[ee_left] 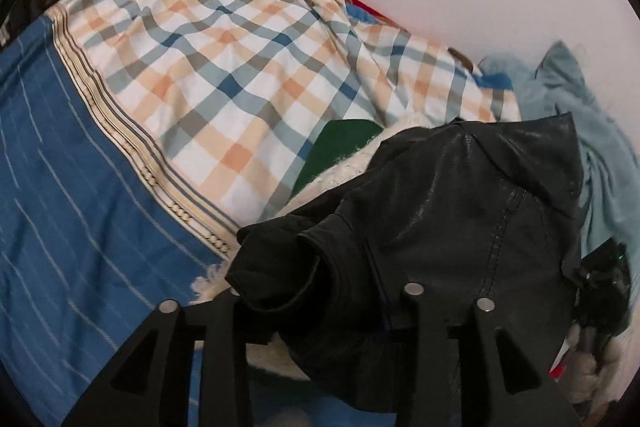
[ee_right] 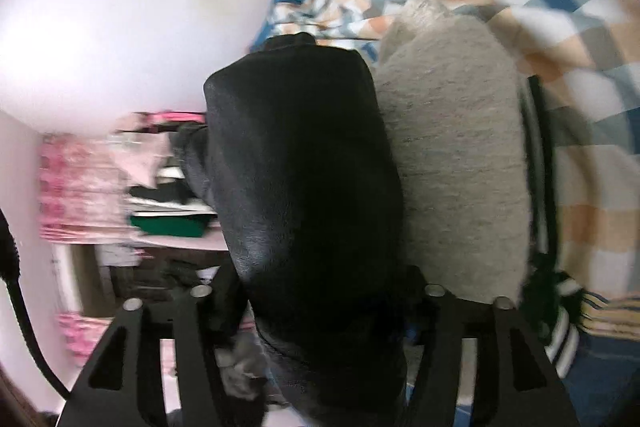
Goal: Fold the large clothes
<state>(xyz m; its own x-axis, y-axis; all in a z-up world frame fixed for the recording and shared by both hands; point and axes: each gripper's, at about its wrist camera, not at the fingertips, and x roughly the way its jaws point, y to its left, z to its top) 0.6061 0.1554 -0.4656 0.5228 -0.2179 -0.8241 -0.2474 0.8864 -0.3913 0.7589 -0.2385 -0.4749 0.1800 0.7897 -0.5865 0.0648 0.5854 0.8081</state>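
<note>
Right wrist: black jacket [ee_right: 304, 167] between jaws

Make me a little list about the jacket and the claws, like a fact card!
garment: black leather jacket, bunched up
lining: grey fleecy inside showing beside the black leather
left claw: jacket lies between its fingers
right claw: jacket fills the gap between its fingers
underneath: checked orange-and-blue sheet on a blue striped bedcover

You are working over a bed [ee_left: 72, 211] in blue striped sheet; plaid cloth [ee_left: 224, 67] and black leather jacket [ee_left: 440, 211] are lying on it
</note>
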